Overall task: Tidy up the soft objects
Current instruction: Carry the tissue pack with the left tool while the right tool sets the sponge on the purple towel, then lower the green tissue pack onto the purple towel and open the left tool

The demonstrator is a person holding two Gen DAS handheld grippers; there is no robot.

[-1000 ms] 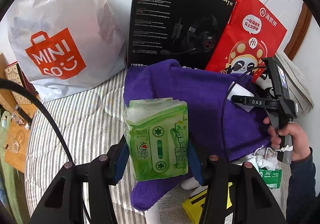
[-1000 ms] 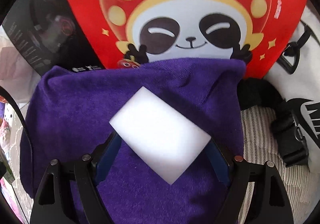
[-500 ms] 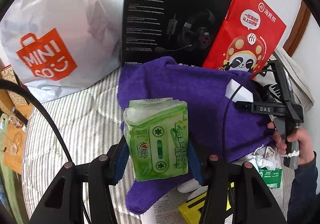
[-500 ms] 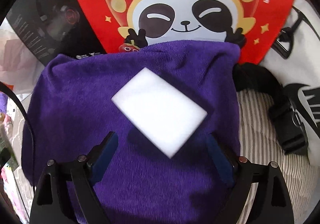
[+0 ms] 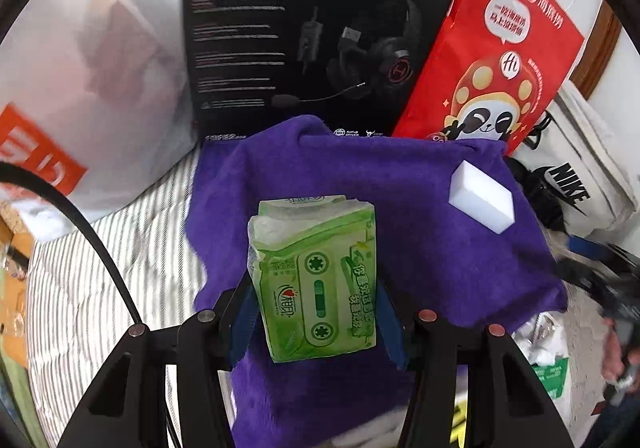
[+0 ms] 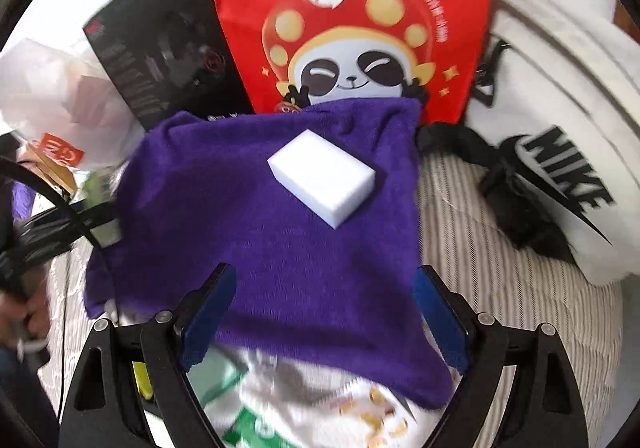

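My left gripper is shut on a green tissue pack and holds it above the near part of a purple towel. A white sponge block lies on the towel's far right part. In the right wrist view the same sponge rests on the purple towel, well ahead of my right gripper, which is open and empty above the towel's near edge.
Behind the towel stand a black headset box, a red panda paper bag and a white Miniso bag. A white Nike bag with black straps lies right. Plastic-wrapped items lie under the towel's near edge on the striped bedding.
My right gripper opened, left the white sponge on the towel and pulled back. My left gripper moved forward over the towel with the tissue pack.
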